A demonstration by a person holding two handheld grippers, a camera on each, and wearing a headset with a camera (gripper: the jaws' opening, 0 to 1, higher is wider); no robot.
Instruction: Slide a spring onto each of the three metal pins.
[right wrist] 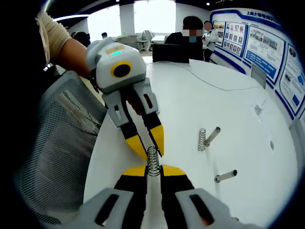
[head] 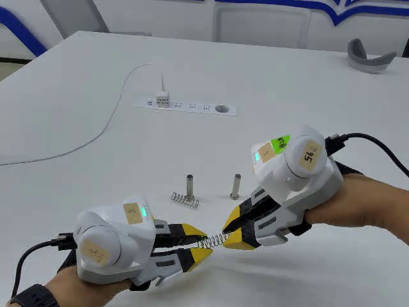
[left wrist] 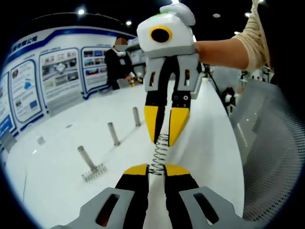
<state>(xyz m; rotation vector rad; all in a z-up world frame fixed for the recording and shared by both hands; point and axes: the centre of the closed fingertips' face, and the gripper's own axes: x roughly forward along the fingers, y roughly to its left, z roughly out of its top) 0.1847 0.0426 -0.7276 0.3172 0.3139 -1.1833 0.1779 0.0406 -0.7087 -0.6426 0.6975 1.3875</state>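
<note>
The left tongs [head: 203, 245] and right tongs [head: 231, 233] each clamp one end of a small coiled steel spring [head: 216, 241] above the white desk [head: 307, 89]. The left gripper view takes in three upright steel pins [left wrist: 113, 133]. In the right gripper view the desk's near edge runs close by, with open surface beyond.

White table [head: 77, 96], items on top.
Power strip [head: 185, 105] with cable [head: 96, 137], upper centre; left pin [head: 190, 186], right pin [head: 236, 186] upright, centre; spring [head: 185, 199] lying beside left pin.

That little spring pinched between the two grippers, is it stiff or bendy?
The spring is thin wire in open coils, so it probably bends and stretches easily. The left gripper and right gripper hold it by its ends alone, so it is likely very light. Dropped, it might roll.
</note>
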